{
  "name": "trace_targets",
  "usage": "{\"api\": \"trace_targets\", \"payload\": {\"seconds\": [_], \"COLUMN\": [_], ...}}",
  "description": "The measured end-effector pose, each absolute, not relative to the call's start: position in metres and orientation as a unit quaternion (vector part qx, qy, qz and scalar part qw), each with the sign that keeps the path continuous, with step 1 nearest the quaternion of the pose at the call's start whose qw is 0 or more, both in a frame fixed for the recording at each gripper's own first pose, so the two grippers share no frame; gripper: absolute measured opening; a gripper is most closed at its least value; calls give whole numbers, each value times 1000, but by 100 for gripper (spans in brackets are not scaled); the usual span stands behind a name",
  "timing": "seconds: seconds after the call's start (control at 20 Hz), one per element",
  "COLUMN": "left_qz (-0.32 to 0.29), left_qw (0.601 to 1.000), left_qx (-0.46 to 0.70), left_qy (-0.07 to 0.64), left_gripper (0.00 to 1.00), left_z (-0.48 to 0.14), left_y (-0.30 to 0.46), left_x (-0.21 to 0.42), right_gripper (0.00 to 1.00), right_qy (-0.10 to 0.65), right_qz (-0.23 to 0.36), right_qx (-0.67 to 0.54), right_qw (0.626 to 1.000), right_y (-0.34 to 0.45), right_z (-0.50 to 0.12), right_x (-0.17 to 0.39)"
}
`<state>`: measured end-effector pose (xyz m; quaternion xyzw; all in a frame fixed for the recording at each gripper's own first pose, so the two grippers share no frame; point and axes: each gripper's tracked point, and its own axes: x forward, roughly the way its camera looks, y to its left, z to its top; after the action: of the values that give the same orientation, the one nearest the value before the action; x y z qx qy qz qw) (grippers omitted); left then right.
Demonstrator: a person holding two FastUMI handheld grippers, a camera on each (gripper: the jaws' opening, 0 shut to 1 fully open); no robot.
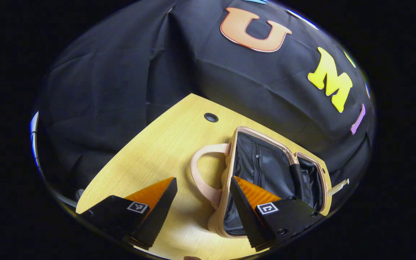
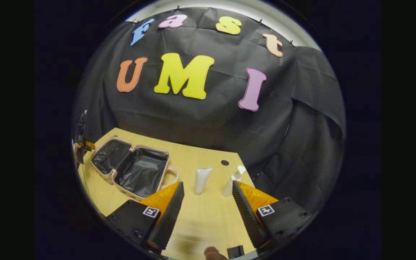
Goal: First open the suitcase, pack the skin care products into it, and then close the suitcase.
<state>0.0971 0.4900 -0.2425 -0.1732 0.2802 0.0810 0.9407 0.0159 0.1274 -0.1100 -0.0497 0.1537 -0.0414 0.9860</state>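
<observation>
On table (image 2: 208, 216): suitcase (image 2: 134, 168) open (dark lining), tube (image 2: 202, 180) upright.

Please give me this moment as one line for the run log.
suitcase: open, empty | tube, pump bottle: upright on table, unpacked | right tool: open, facing both | left tool: open, by suitcase handle

Pale wood-grain table (image 2: 208, 216), smooth with a soft sheen. Suitcase (image 2: 132, 167) in matt beige shell, lined with slightly glossy black cloth. White matt plastic tube (image 2: 202, 180) and bottle (image 2: 232, 182)
</observation>
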Motion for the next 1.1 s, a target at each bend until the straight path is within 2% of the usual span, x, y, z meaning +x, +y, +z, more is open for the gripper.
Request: {"api": "trace_targets", "payload": {"seconds": [0.35, 0.7, 1.1], "left_qz": [62, -59, -200], "left_qw": [962, 967, 941], "left_qx": [-94, -57, -11], "left_qy": [247, 241, 272], "left_gripper": [96, 98, 98], "left_z": [-189, -174, -203], "left_y": [402, 223, 34], "left_x": [80, 88, 108], "right_gripper": [80, 80, 80], "right_qy": [129, 139, 164], "right_qz": [21, 49, 47], "right_qx": [-71, -56, -42], "right_qw": [989, 987, 985], "right_y": [94, 46, -15], "right_z": [-118, -136, -164], "right_x": [30, 52, 72]}}
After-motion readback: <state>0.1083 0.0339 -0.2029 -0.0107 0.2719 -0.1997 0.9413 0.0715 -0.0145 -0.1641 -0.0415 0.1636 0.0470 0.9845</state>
